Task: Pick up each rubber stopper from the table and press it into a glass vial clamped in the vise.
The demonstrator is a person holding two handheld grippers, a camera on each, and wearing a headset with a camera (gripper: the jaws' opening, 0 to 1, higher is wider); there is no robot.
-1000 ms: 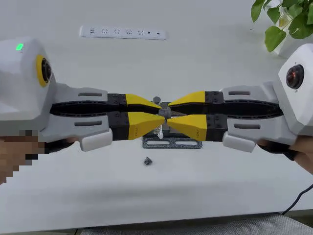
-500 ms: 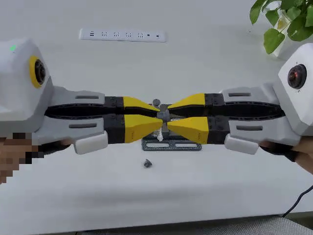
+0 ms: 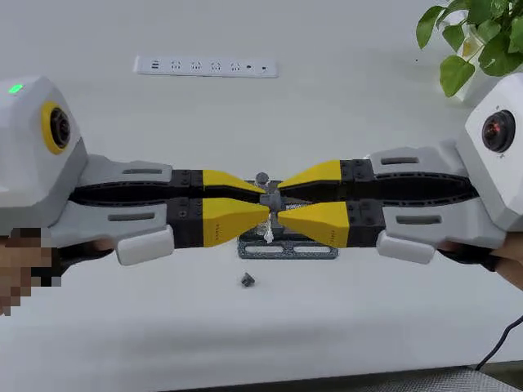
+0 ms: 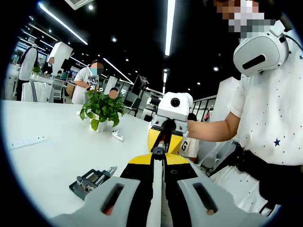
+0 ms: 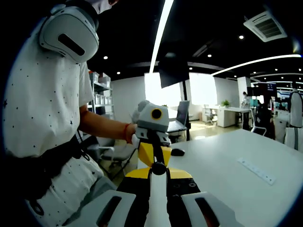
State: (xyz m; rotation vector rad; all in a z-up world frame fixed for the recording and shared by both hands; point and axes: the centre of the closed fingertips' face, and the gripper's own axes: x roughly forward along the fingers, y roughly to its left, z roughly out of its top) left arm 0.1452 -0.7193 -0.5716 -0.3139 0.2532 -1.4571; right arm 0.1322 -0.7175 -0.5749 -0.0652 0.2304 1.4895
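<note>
The left gripper [image 3: 265, 201] and right gripper [image 3: 280, 199] meet tip to tip, each pinched narrowly on one rubber stopper [image 3: 272, 197]. Their jaws hide most of the vise [image 3: 288, 247], and the glass vial [image 3: 267, 233] barely shows.

We are in an open-plan office that doubles as a test lab. The long white table [image 3: 368, 327] is our landmark. A power strip [image 3: 206, 66] lies along its far side and a potted plant [image 3: 478, 37] stands toward its far right. Beyond the table, people [image 4: 86, 82] stand among other white desks [image 5: 222, 116]. Above it runs a black ceiling with long light strips [image 4: 169, 23] and an air vent [image 5: 264, 26].
</note>
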